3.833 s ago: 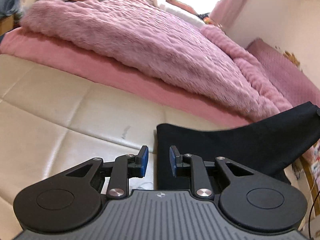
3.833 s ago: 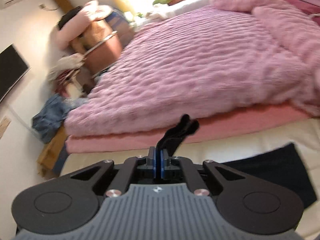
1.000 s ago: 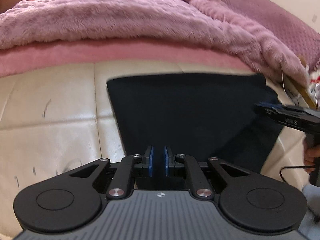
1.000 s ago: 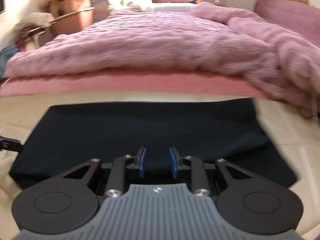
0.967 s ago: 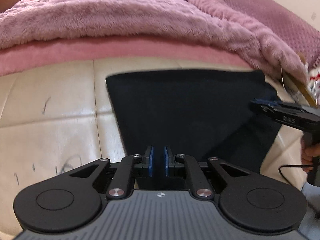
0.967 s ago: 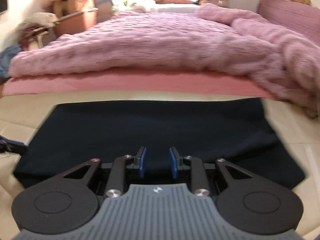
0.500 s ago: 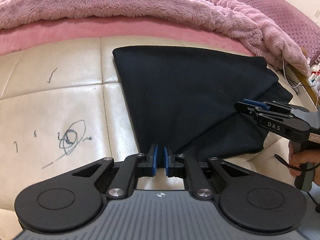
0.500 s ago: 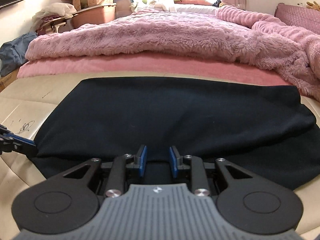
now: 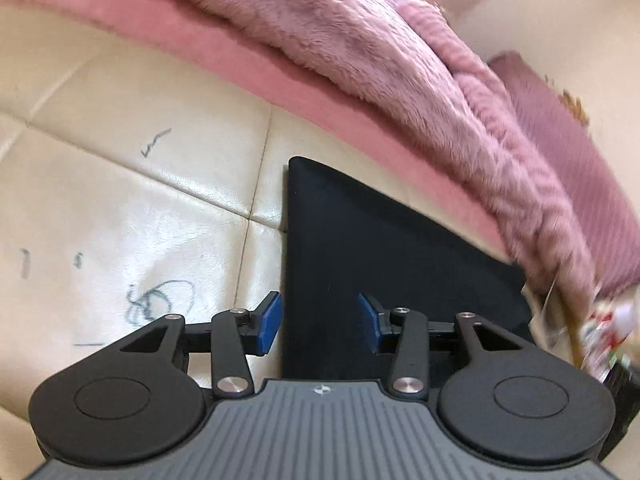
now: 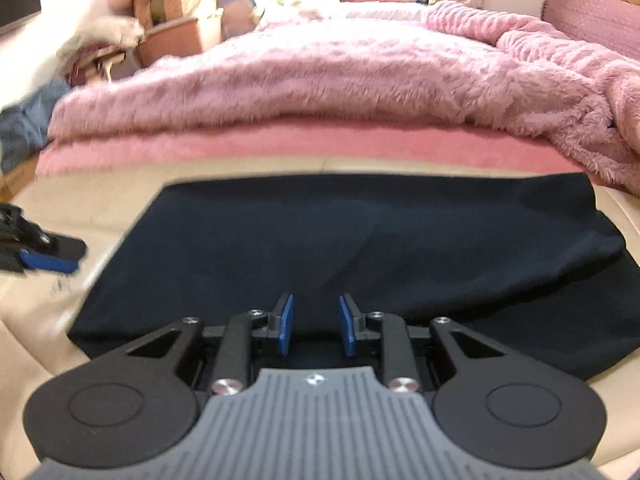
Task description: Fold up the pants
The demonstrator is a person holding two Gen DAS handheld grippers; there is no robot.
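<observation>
The black pants [image 10: 360, 240] lie folded flat on the cream leather bench [image 9: 120, 184], the pink blanket [image 10: 340, 76] at twelve o'clock. The left claw [image 9: 319, 322] has just opened over their edge, empty; the right claw [image 10: 314, 323] stands apart, gripping nothing. Smooth the layers square before regripping.

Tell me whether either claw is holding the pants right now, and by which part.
Neither. The left claw has just been opening, nothing pinched between its pads, over the pants edge. The right claw stands open over them too.

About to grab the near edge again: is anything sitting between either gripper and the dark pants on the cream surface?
Nothing visible. The left gripper stands open over the left edge of the pants, its jaws having just opened. The right gripper is open above the near hem, cloth directly beneath. The pink blanket lies beyond.
</observation>
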